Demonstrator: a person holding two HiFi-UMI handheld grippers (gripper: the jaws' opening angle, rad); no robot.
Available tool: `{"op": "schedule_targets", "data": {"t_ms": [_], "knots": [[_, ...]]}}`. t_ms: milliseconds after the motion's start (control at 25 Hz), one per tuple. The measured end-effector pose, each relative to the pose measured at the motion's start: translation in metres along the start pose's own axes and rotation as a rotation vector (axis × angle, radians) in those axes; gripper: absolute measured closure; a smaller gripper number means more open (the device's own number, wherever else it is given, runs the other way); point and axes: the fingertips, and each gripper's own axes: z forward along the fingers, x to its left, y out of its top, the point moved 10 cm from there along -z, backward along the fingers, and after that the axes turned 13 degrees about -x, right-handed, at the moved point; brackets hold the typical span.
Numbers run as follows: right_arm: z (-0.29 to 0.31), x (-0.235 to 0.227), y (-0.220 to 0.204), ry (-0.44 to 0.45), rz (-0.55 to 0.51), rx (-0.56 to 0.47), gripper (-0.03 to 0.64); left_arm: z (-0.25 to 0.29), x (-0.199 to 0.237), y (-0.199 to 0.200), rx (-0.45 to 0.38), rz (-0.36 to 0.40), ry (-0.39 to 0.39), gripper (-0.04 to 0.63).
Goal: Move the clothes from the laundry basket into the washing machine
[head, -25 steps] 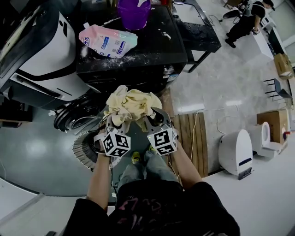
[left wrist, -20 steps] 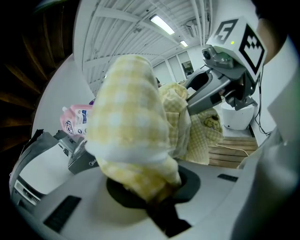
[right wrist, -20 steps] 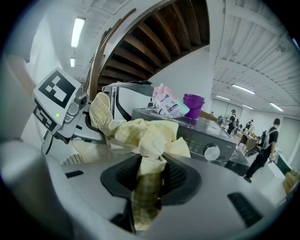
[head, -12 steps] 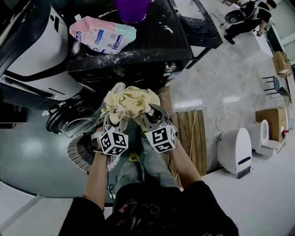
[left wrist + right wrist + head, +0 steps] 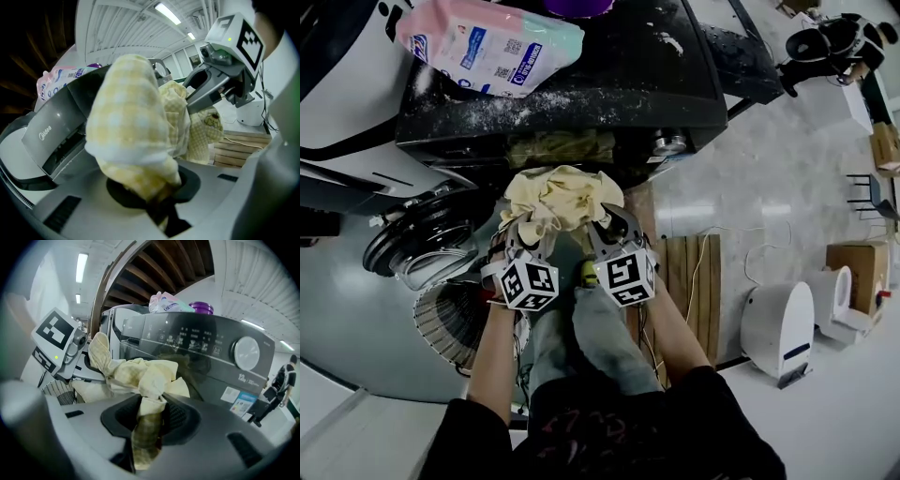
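Note:
A bunched pale yellow checked garment [image 5: 561, 199] hangs between both grippers, low in front of the dark washing machine [image 5: 572, 103]. My left gripper [image 5: 523, 242] is shut on its left part, where the cloth [image 5: 136, 140] fills the left gripper view. My right gripper [image 5: 602, 234] is shut on the other side, and a fold of the garment [image 5: 145, 427] runs down between its jaws. The machine's control panel with a round dial [image 5: 247, 352] stands just beyond the cloth. The open round door [image 5: 417, 246] hangs at the left. The laundry basket [image 5: 455, 323] sits on the floor under my left arm.
A pink and white detergent bag [image 5: 487, 45] lies on the powder-strewn machine top. A wooden pallet [image 5: 689, 281] lies on the floor at the right, with a white bin [image 5: 780, 319] and a cardboard box [image 5: 855, 267] beyond. A person [image 5: 830, 42] crouches at the far right.
Both grippers have gone down and toward the machine front with the garment still held between them. The basket now lies farther under my left arm.

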Motion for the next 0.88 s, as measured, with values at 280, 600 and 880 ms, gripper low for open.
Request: {"op": "schedule_targets", "data": {"t_ms": [280,600,880], "knots": [[0.044,-0.011,-0.07,-0.013,-0.02,-0.049,0.5,0.058,-0.019,-0.052,-0.015,0.006,0.066,0.525],[0.101,-0.014,-0.125,-0.051,-0.078,-0.167,0.5,0.115,-0.015,-0.11,-0.085,0.004,0.162,0.525],[0.148,-0.027,-0.146,-0.078,-0.121,-0.246,0.499,0.159,-0.001,-0.138,-0.139,0.012,0.245,0.525]]}}
